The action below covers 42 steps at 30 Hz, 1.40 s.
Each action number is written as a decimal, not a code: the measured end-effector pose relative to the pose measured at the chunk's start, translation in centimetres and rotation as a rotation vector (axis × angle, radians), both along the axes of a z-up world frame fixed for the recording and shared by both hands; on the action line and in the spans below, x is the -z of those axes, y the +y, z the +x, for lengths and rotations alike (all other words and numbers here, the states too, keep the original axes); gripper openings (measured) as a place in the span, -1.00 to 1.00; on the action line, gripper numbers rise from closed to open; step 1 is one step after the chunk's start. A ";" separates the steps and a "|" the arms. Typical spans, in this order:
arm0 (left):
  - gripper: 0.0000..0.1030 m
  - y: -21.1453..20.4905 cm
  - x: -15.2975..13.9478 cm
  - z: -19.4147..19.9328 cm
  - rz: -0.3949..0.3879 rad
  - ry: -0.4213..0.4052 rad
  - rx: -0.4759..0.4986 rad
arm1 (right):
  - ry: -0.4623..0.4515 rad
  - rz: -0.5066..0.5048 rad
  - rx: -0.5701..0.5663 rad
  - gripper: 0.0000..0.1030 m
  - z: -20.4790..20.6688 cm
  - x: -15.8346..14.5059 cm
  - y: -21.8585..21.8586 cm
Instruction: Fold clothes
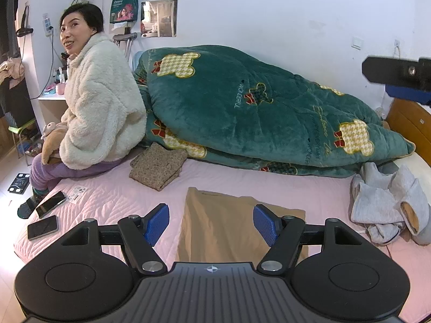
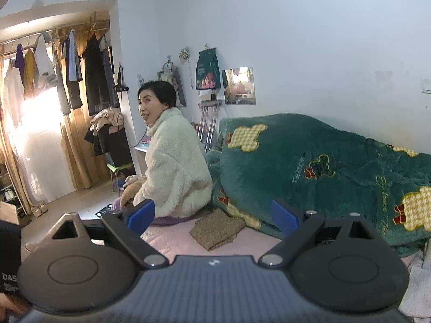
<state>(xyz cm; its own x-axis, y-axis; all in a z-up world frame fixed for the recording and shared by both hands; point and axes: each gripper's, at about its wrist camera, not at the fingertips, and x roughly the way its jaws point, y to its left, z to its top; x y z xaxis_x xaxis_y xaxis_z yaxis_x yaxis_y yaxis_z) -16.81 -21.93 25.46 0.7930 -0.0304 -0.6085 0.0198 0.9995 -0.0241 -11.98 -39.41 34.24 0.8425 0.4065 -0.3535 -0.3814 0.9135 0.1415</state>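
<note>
A tan garment (image 1: 229,231) lies flat on the pink quilted bed (image 1: 113,196), already folded into a long rectangle with straight side edges and a smooth face, its near end hidden under the left gripper (image 1: 211,224). That gripper hangs just above it with its blue-padded fingers (image 1: 156,224) spread wide, one over each long edge of the cloth, gripping nothing. Further back on the bed, a speckled brown knit garment (image 1: 159,165) sits folded in a squarish stack with its layered edges showing, just beside the woman in a cream fleece jacket (image 1: 99,102) who is seated at the bed's edge. She holds a brown plush toy (image 1: 52,140) in her lap. To the right a grey hooded garment (image 1: 388,202) lies crumpled in a loose heap, its tan lining turned out at one cuff, well apart from the tan piece. Behind all of this a bulky green comforter (image 1: 256,107) with houndstooth bear shapes is piled against the wall. Two phones (image 1: 47,212) rest near the bed's left corner, beside a small sticker sheet (image 1: 76,192). The right gripper (image 2: 212,215) is held higher, aimed across the room toward the woman and the speckled stack, its fingers (image 2: 140,215) also wide apart and empty. Beyond it, clothes on hangers (image 2: 54,62) line a rail before the bright curtained window.
</note>
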 end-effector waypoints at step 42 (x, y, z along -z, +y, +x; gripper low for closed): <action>0.37 0.3 -0.1 0.8 0.020 0.001 -0.014 | -0.087 0.020 -0.080 0.92 0.9 -1.1 0.7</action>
